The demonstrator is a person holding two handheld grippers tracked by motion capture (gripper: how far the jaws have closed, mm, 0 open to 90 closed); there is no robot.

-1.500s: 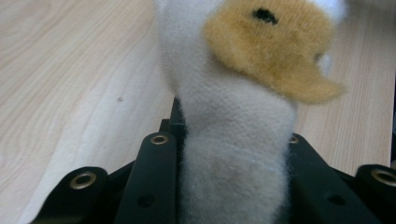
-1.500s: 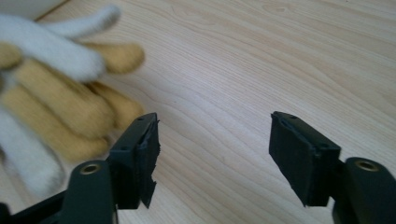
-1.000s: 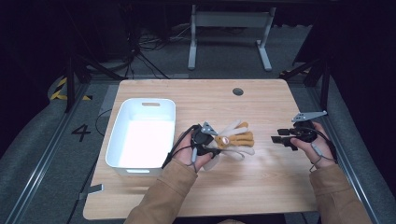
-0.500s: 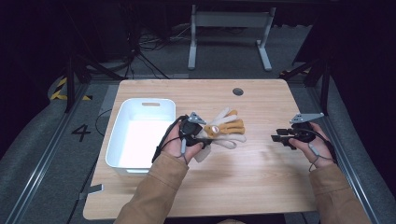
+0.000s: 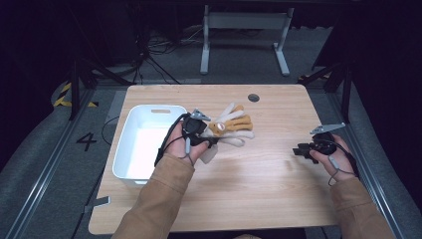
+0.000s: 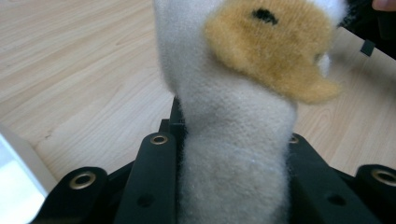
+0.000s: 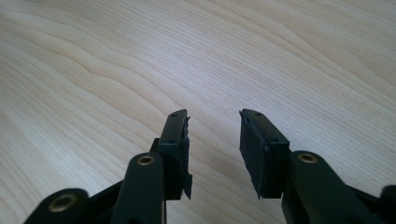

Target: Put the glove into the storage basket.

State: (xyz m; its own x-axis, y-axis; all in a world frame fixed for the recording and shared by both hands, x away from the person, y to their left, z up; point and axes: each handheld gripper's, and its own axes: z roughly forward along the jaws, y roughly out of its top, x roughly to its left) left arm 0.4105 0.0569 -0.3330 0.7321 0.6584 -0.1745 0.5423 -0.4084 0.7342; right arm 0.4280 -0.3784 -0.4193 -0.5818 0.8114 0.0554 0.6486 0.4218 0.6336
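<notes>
Left gripper (image 5: 208, 141): jaws are clamping the white body of the plush toy (image 5: 230, 128); toy is hanging just beside the white bin (image 5: 124, 149)
Right gripper (image 5: 301, 151): jaws have just been closing with nothing between them; hovering over bare worktop (image 5: 259, 184), well apart from the toy

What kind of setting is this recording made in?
Probably a lab or recording studio: a lone wooden table on a grey floor, dark surroundings, loose cables behind, and a floor marking "4" beside it.
</notes>
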